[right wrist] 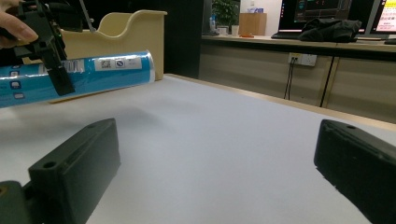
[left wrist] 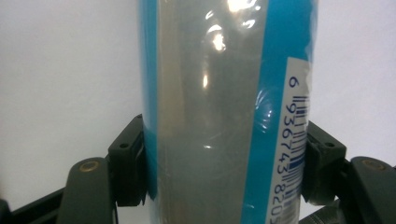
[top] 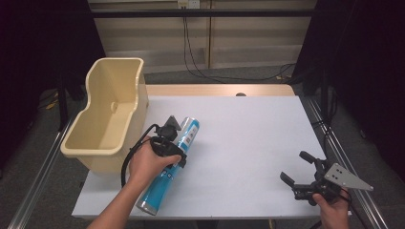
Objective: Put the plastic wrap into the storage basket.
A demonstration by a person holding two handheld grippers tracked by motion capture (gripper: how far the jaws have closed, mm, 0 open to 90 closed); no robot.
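left hand-held gripper (top: 177,153): we have it clamped across the blue can (top: 169,164), both pads pressed against its sides (clear in the left gripper view, can (left wrist: 219,116) standing between the jaws).
can position: roughly mid-bench on the left side, just right of the beige tub (top: 109,114); long axis slanted, far end pointing up and away. In the right gripper view the can (right wrist: 93,74) looks lifted off the white bench (top: 248,143) at its far end; we can't tell whether the near end is off it too.
right hand-held gripper (top: 305,179): jaws wide apart, holding nothing, parked near the bench's right front corner, well apart from the can.
likely step: we judge this as carrying the can toward the tub.
risk 1: glossy shrink wrap plus round body, so the can could slip or rotate in the pads (grip sits away from the near end, so that end may sag).
risk 2: long can clipping the tub wall on the way over, if swung low.
risk 3: dropped can rolls off the bench edge.
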